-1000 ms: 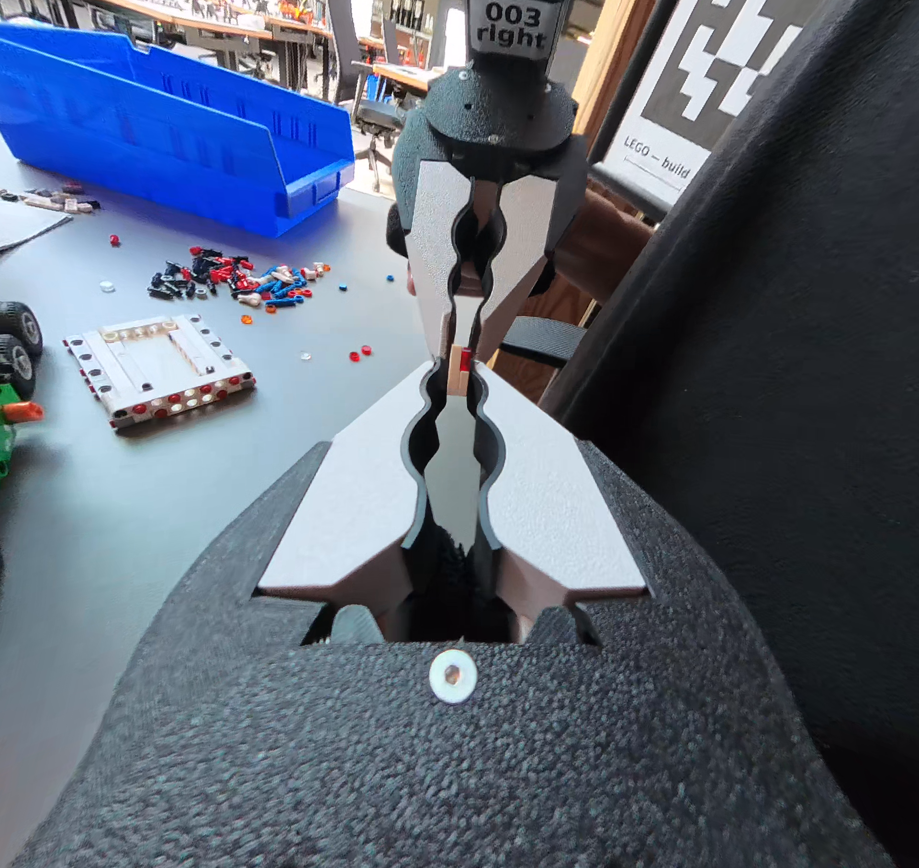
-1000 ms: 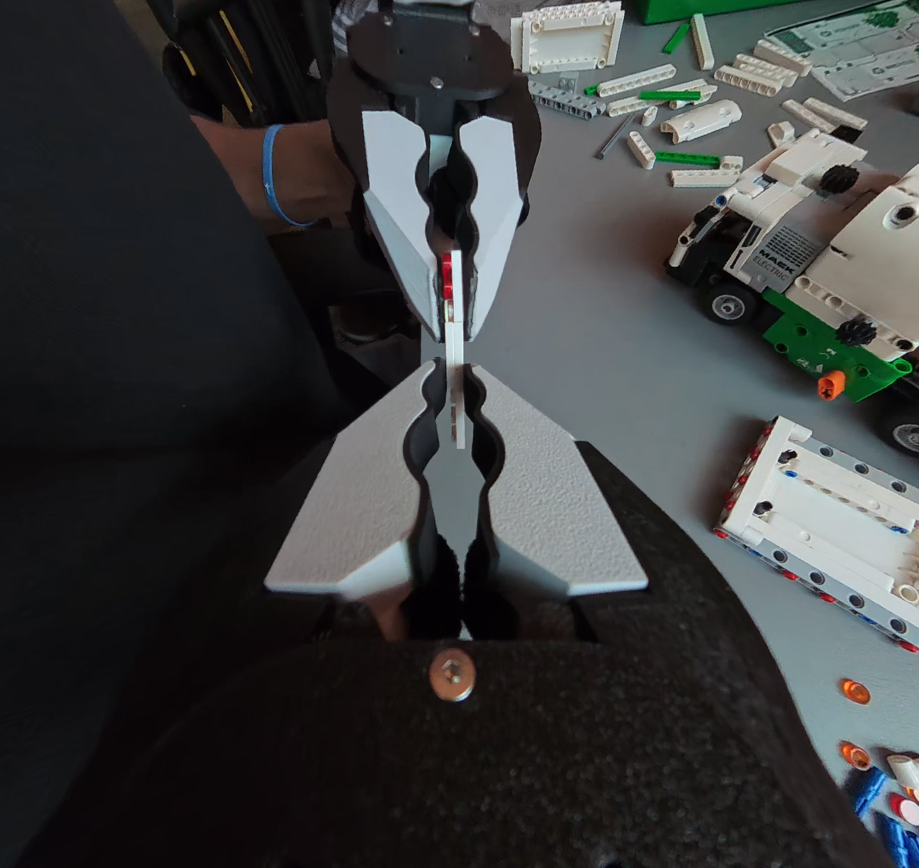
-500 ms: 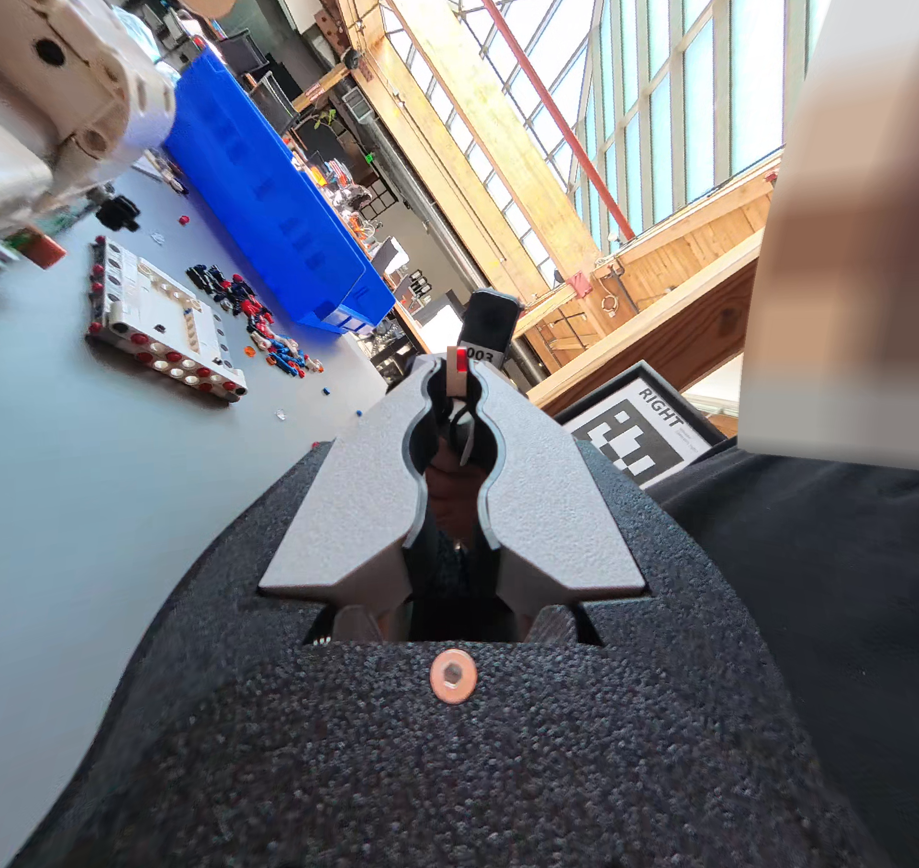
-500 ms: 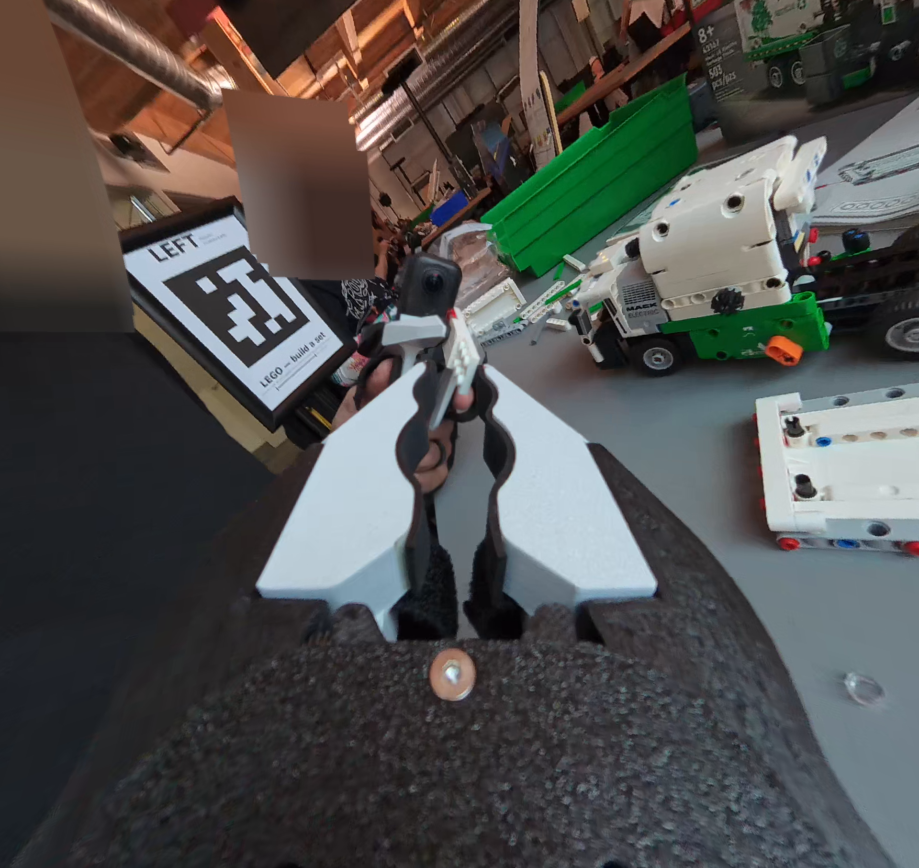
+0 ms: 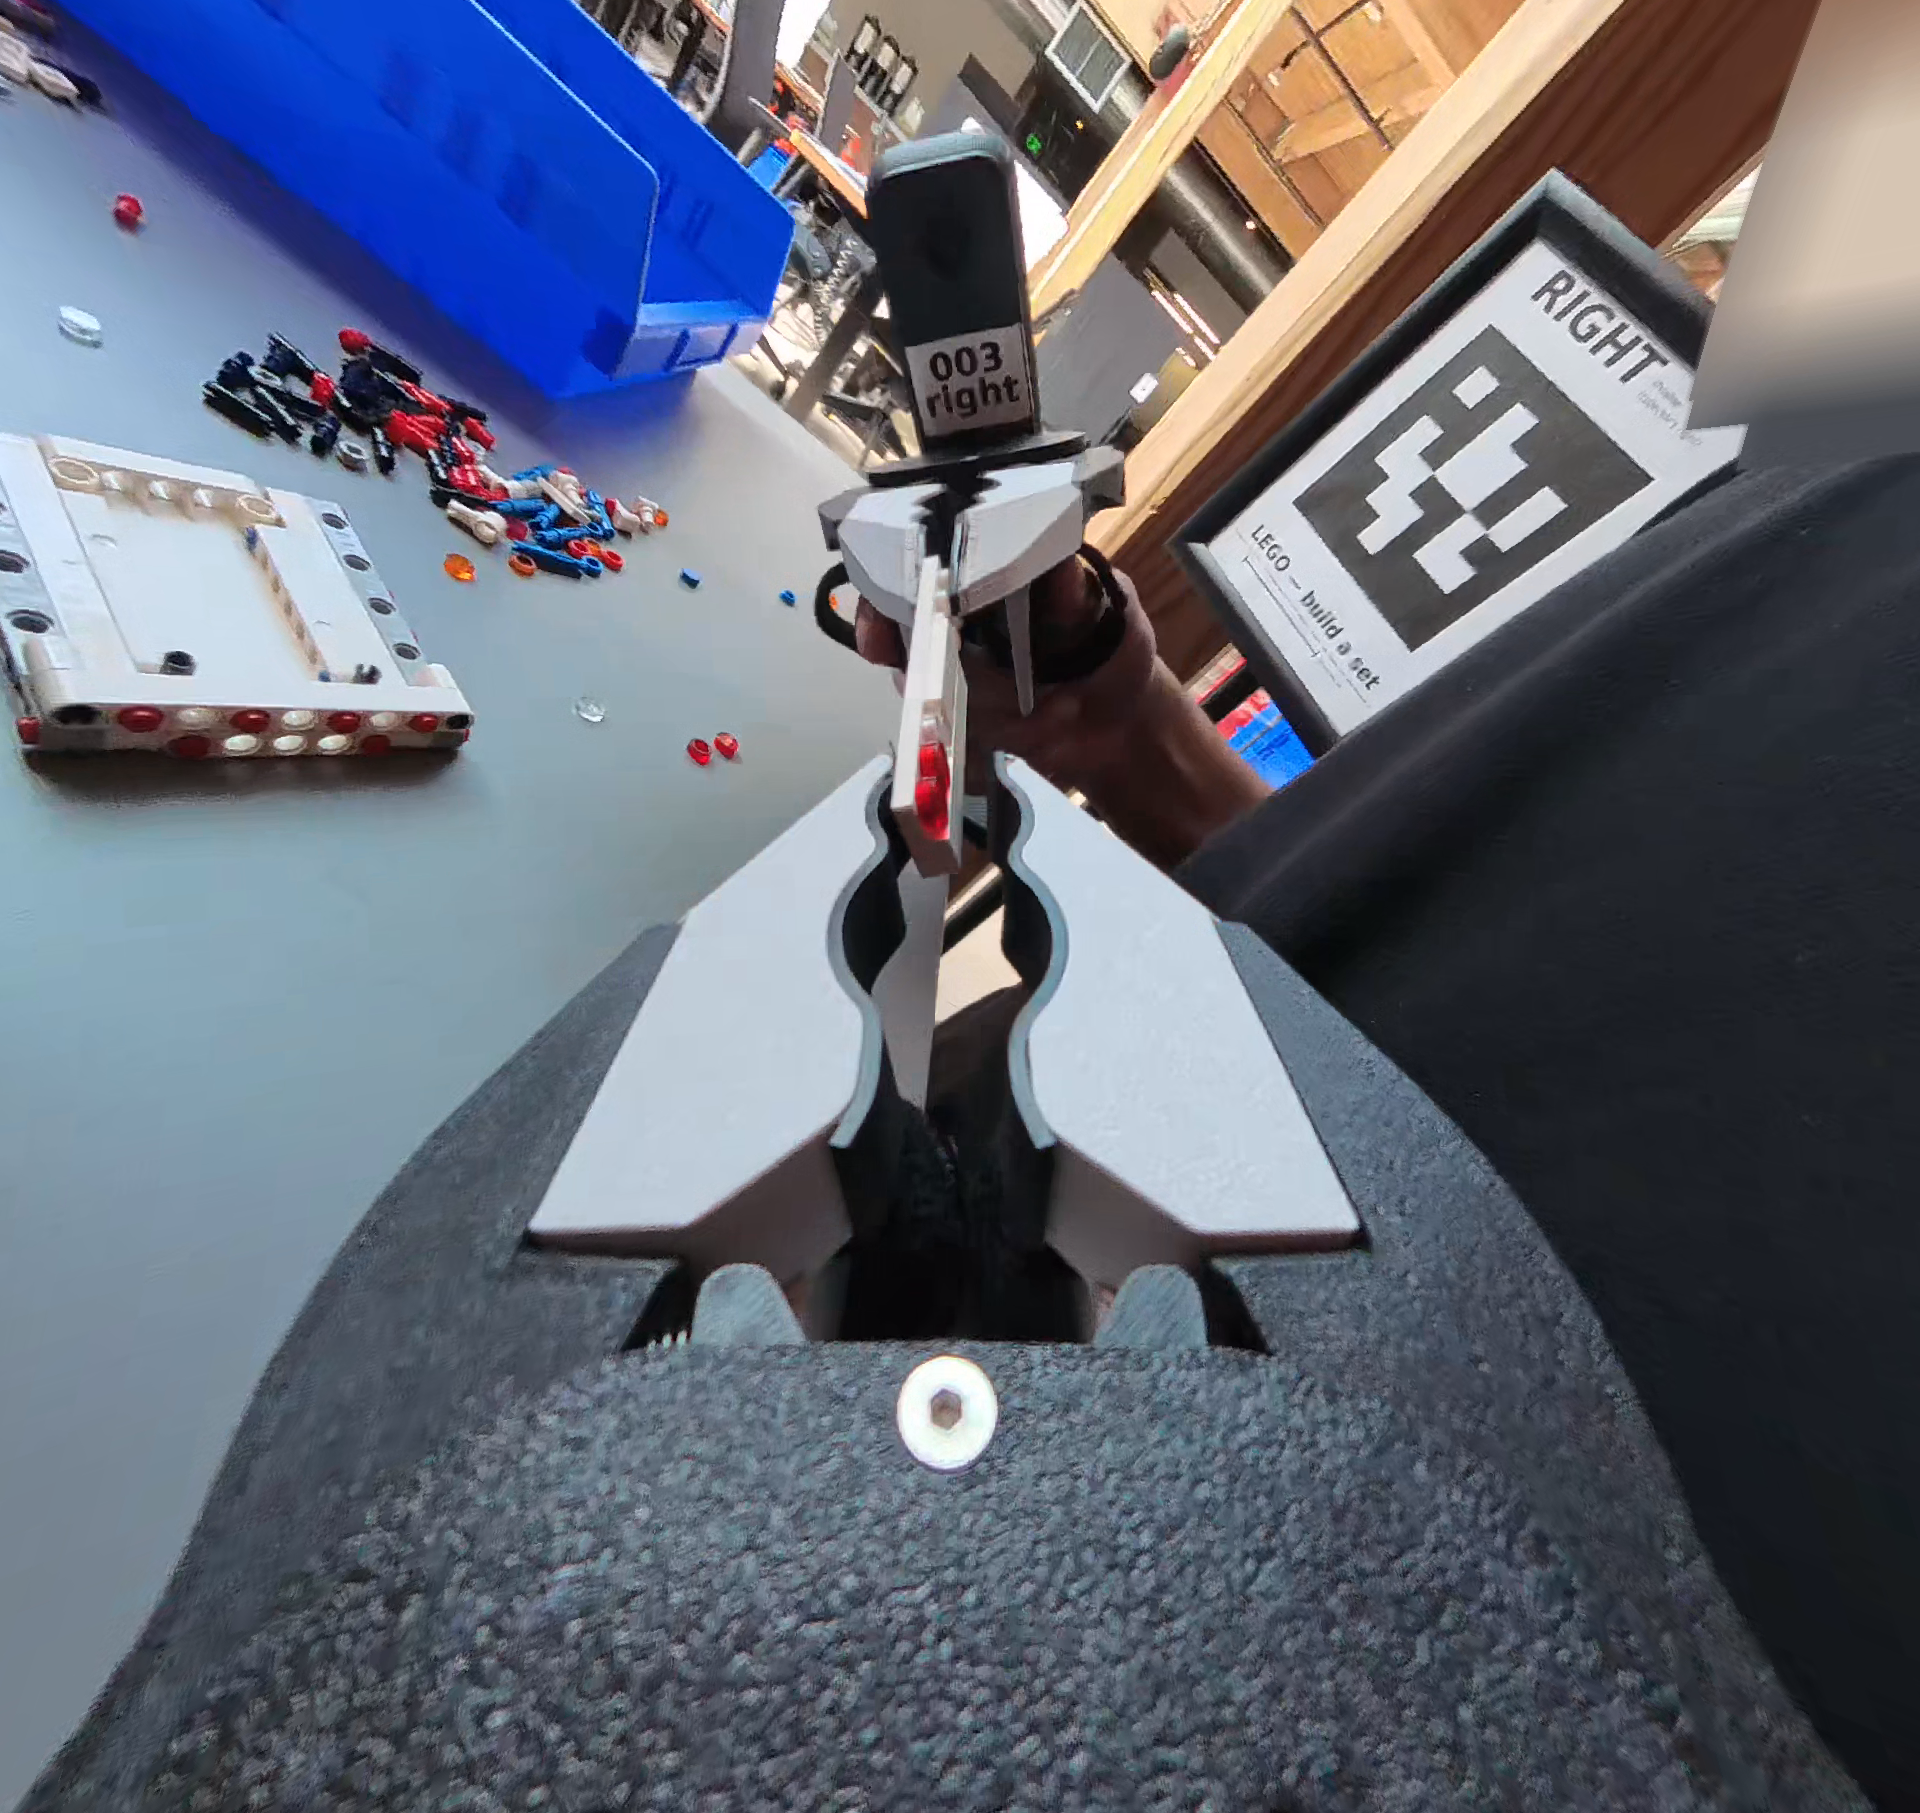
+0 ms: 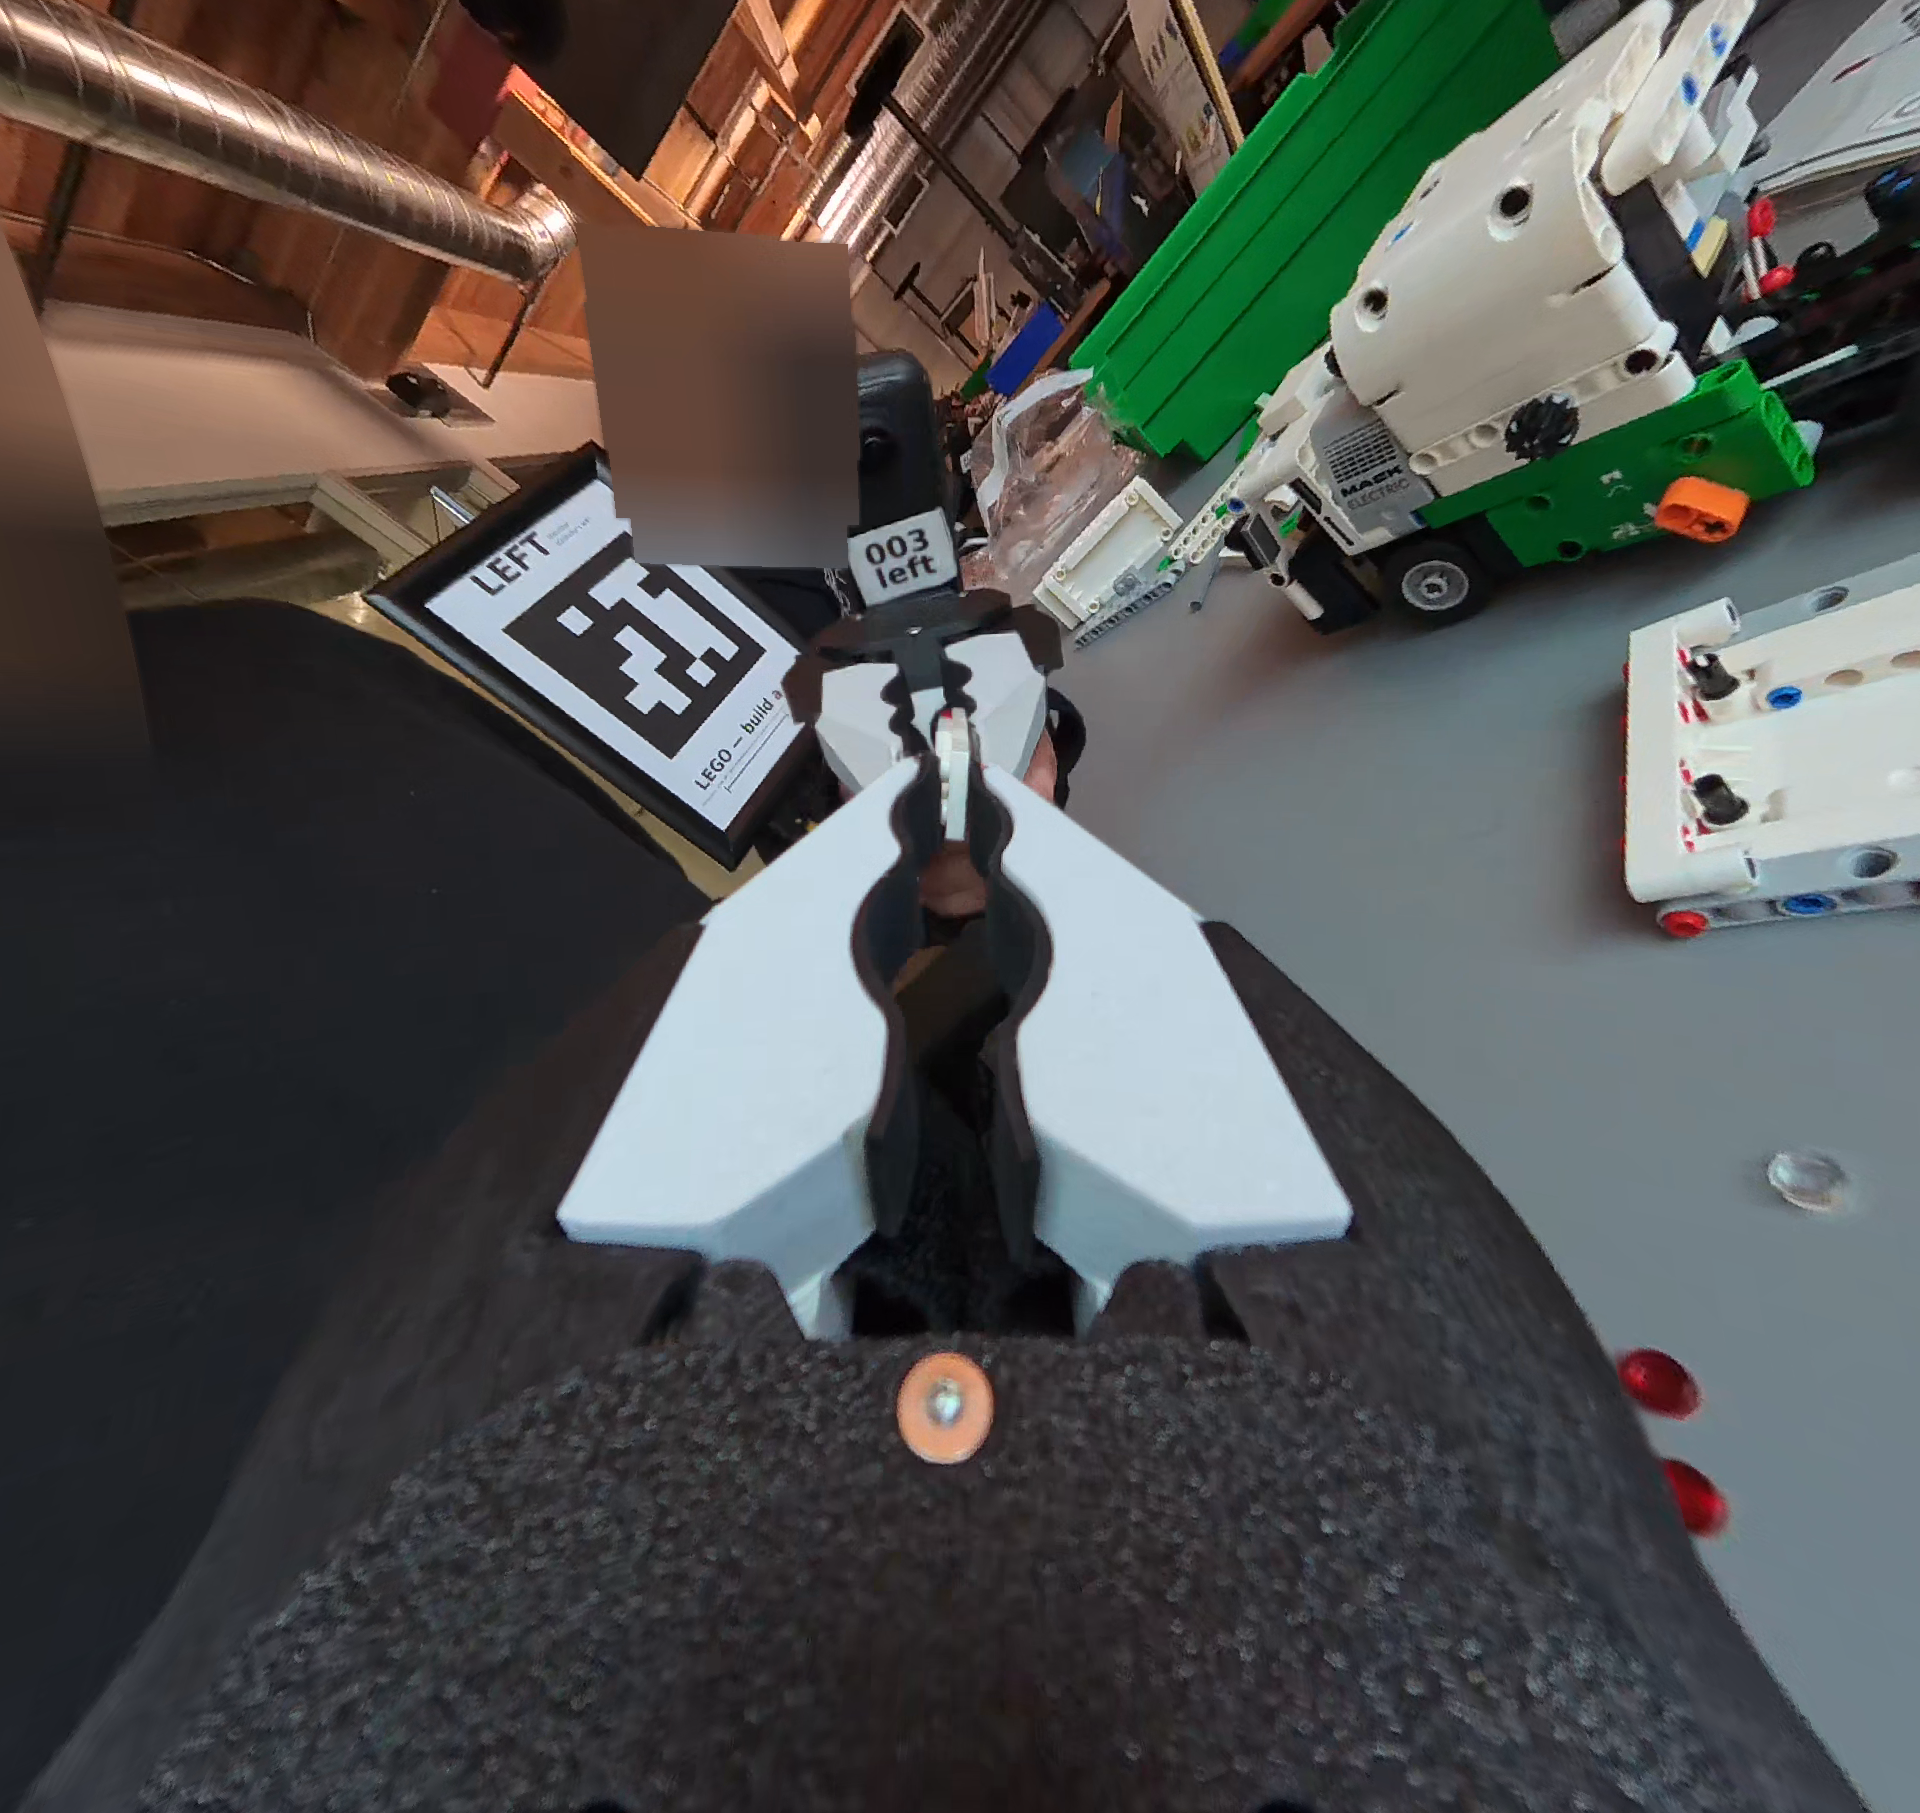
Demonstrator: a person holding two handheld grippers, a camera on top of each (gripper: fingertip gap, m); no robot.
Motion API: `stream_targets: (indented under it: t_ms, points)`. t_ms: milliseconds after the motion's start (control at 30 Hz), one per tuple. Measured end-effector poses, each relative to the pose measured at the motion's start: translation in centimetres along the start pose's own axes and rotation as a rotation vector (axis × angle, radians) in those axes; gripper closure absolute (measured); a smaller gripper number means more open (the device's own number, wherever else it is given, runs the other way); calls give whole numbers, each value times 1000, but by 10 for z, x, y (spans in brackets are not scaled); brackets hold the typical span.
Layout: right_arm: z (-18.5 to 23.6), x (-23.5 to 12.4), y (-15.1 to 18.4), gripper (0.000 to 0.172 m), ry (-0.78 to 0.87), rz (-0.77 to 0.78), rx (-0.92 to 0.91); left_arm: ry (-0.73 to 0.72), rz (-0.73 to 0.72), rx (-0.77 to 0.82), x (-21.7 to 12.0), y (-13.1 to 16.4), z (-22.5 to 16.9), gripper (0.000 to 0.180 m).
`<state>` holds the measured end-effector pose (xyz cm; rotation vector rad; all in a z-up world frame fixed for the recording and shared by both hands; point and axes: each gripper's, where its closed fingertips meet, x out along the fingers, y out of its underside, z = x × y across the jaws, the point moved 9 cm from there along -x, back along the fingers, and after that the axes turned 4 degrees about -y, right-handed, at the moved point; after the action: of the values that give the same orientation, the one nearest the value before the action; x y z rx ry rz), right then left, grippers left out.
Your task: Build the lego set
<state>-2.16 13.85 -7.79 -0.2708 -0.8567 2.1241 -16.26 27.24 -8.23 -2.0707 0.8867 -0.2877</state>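
Note:
A thin white plate with a red round stud hangs between the two grippers, above the grey table's near edge. My right gripper is shut on one end of the white plate. It also shows in the left wrist view, pinching the plate's far end. My left gripper is open. The plate's stud end stands between its fingertips, close to the left finger, with a clear gap to the right one. The left gripper also shows in the right wrist view, just behind the plate.
A blue bin, a white frame panel, a pile of small pins and loose red studs lie on the grey table. A white and green truck model, a green bin and another white panel are on the right. A person's dark clothing is close by. The grippers are tip to tip, or close to it.
A second ago both grippers pinched the plate between them. My left jaws have since parted and the plate stays in the right gripper. Both views swung up and back towards the table.

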Motion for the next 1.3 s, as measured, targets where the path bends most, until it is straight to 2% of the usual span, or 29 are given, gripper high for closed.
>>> stream_targets:
  t_ms: [133,300,367,433,533,600,700,833,933,1133,1300]
  points:
    - [-3,-11,-4,168,35,26,3,71,24,-102,12,-2,10,167]
    - [-13,-26,-11,169,50,3,12,69,23,-140,29,-9,22,164]
    - [-20,-33,-17,168,71,-20,38,46,9,-136,33,-16,28,157]
    - [-27,-39,-25,169,88,-50,79,-65,17,-41,37,-24,35,152]
    - [-37,-48,-34,169,100,-87,150,-286,103,256,43,-29,40,142]
    - [-42,-52,-37,169,91,-104,201,-381,136,431,47,-33,42,141]
    - [-47,-56,-37,169,95,-95,253,-453,188,660,55,-34,45,135]
    - [-53,-57,-32,169,114,-58,292,-479,253,927,67,-31,45,140]
    - [-54,-56,-32,169,86,-50,311,-401,238,987,72,-32,41,152]
    - [-48,-49,-30,169,-24,-50,367,-280,129,977,69,-37,28,164]
    - [-44,-44,-25,168,-52,-41,367,-206,72,925,61,-35,25,164]
